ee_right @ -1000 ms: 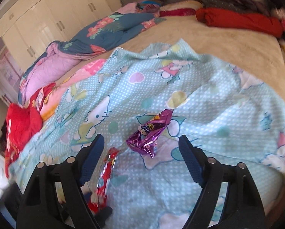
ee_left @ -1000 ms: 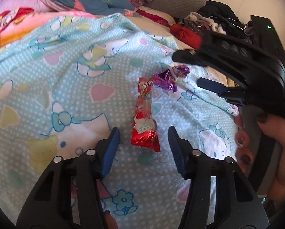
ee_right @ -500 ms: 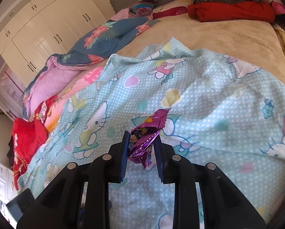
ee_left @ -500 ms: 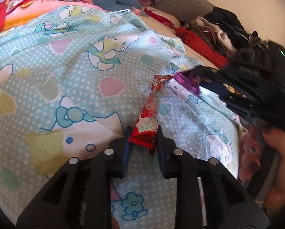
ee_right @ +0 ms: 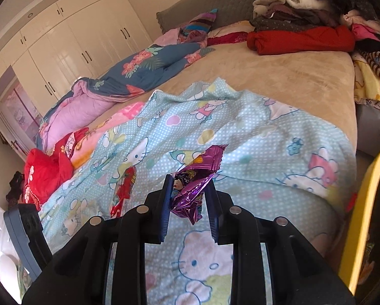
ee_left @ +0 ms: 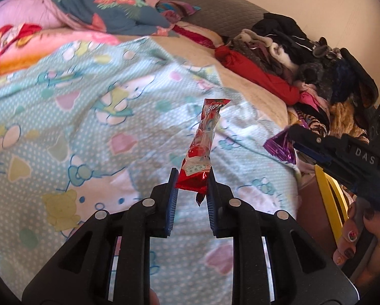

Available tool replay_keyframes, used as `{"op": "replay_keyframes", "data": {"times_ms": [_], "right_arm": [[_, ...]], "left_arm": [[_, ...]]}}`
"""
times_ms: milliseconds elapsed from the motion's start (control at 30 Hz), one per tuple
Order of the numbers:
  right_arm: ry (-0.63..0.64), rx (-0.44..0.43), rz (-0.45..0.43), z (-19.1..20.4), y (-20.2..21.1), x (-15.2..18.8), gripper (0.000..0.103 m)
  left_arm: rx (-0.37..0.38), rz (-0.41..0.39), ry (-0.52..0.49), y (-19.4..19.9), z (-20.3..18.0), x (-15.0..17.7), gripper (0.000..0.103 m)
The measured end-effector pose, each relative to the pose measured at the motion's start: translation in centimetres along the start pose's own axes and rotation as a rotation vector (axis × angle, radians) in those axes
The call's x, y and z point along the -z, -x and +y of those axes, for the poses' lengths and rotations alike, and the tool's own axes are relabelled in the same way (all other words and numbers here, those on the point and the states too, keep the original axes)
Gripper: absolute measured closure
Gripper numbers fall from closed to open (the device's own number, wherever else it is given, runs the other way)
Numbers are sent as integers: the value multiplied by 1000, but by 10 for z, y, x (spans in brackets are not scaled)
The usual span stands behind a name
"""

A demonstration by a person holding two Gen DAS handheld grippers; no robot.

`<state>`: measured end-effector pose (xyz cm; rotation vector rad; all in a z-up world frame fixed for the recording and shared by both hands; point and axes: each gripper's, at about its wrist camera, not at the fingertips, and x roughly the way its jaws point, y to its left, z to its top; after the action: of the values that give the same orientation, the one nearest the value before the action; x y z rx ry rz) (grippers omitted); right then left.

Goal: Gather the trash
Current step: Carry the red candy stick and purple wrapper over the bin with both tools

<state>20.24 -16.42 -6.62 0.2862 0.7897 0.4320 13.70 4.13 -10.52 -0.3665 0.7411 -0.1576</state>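
Your left gripper [ee_left: 192, 181] pinches the red wrapper [ee_left: 201, 147], lifted off the sheet [ee_left: 88, 117]. Your right gripper [ee_right: 187, 193] clamps the purple wrapper [ee_right: 195, 180], right of the red one. Both pickups look done; binning them remains, and no bin is clearly shown.

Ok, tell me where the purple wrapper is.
The purple wrapper is pinched between the right gripper's fingers, above the cartoon-cat sheet, right of the red wrapper.
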Motion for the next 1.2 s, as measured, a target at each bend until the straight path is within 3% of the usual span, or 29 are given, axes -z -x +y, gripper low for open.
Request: {"op": "replay_keyframes", "data": {"times_ms": [700,1200], "right_arm": [[-34,64,-98,-55,102,8,79],[-53,106,-151,-89,154,14,79]], "left_arm": [[54,-50,-163,29,-83,-6,88],[89,-34,-266,32,-131,7,88]]}}
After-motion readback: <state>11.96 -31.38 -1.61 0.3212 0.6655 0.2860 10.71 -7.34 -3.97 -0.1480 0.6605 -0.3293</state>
